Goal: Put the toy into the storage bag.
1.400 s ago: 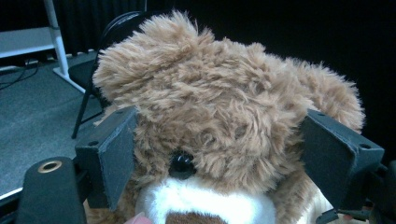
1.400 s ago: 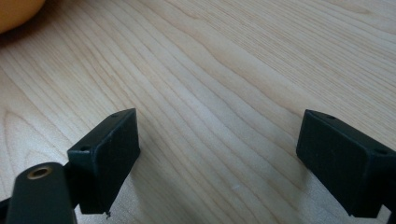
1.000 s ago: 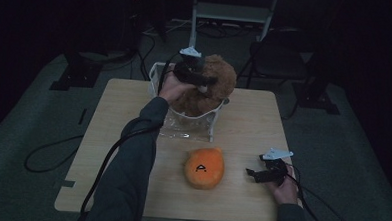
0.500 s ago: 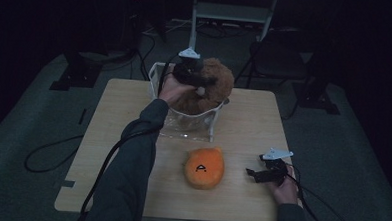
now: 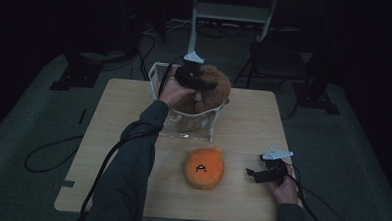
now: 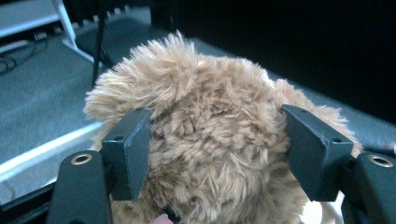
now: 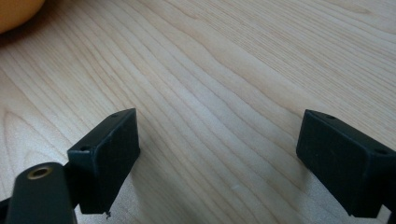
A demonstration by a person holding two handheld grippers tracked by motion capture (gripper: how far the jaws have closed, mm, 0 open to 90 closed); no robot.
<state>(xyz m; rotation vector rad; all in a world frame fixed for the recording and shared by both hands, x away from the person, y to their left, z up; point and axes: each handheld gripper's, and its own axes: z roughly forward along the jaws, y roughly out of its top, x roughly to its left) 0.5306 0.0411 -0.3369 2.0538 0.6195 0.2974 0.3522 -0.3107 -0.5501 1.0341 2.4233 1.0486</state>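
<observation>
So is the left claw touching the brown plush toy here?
Touching. In the left gripper view both pads of the left claw press into the fur of the brown plush toy, having just closed in.

Orange round plush (image 5: 204,167) on the wooden table (image 5: 118,132), dark chair (image 5: 276,56) and floor cables (image 5: 47,151) beyond.

You can read one black mark, like a letter "A", on the round orange plush cushion (image 5: 204,167).
</observation>
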